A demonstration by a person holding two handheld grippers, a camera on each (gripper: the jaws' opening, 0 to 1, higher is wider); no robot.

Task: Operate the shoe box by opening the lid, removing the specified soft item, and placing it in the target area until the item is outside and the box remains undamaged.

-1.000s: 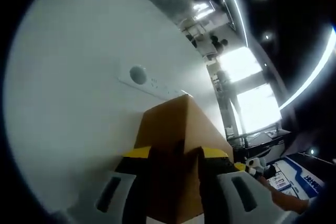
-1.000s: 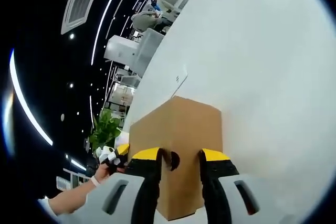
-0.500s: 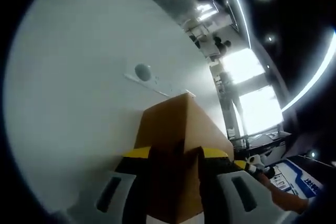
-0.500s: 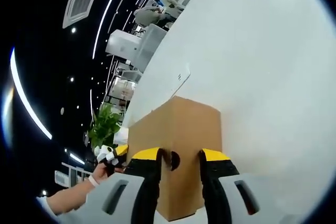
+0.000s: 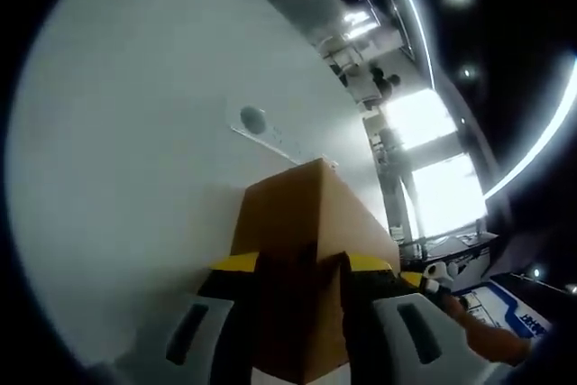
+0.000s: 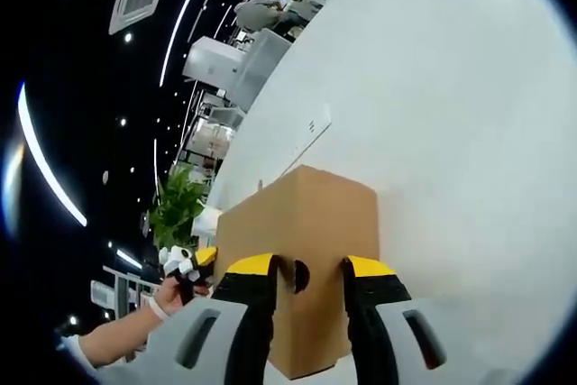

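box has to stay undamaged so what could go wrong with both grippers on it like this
Each gripper clamps an opposite end of the brown shoe box. If the left gripper or the right gripper squeezes harder, the cardboard wall could dent. Pulling the ends unevenly might twist the box or tear it near the round hole between the right gripper's jaws. The lid looks closed, so a slip could drop the whole box onto the white table.

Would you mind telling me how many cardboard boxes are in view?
1. The same box shows in both views, held between the left gripper and the right gripper over the white table.
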